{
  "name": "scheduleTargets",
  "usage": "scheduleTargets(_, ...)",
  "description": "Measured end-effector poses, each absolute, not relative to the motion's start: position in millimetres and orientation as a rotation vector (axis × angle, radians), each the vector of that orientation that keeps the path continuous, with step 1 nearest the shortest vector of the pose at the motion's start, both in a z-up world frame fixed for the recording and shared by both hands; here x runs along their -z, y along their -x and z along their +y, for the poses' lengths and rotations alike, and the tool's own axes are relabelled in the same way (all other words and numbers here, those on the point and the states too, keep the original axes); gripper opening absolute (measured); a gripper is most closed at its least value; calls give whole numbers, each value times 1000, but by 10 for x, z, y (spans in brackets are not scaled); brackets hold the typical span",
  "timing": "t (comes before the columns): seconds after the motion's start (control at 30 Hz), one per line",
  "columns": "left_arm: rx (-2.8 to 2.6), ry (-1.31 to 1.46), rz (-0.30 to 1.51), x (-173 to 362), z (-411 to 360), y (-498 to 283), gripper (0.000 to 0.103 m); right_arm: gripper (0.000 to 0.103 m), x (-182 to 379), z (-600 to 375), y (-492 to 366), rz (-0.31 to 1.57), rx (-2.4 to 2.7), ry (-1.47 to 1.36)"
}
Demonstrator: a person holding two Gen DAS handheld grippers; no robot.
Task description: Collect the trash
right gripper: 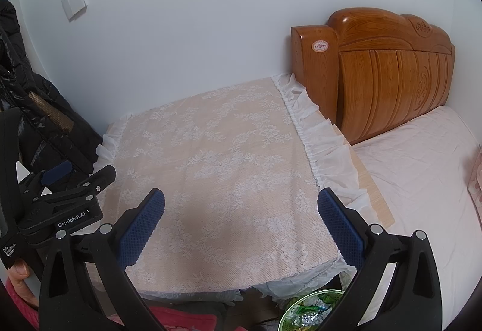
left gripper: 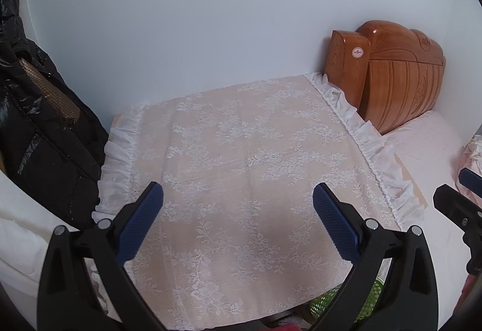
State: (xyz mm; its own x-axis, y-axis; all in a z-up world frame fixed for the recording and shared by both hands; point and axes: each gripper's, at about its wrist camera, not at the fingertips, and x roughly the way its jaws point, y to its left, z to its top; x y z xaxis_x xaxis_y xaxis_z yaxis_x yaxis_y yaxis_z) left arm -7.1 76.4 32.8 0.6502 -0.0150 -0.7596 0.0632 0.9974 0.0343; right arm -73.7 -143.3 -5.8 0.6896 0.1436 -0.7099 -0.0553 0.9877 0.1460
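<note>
A bedside table under a white lace cloth (left gripper: 241,168) (right gripper: 217,168) fills both views, and I see no trash on it. My left gripper (left gripper: 238,204) is open and empty above the table's near half. My right gripper (right gripper: 241,207) is open and empty over the table's front right part. A green mesh waste basket (right gripper: 304,311) holding wrappers stands on the floor below the table's front right corner; its rim shows in the left wrist view (left gripper: 325,301). The left gripper also shows at the left of the right wrist view (right gripper: 69,180).
A carved wooden headboard (right gripper: 388,83) and a bed with a pale pink sheet (right gripper: 421,186) lie to the right. A black puffer jacket (left gripper: 39,126) hangs to the left. A white wall with a switch plate (right gripper: 73,2) stands behind the table.
</note>
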Motion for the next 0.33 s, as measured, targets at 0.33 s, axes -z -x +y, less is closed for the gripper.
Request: scheduleTargets(0.33,38,-42,886,-314,770,44,95,101,76,-1400,737,806,-113,-111)
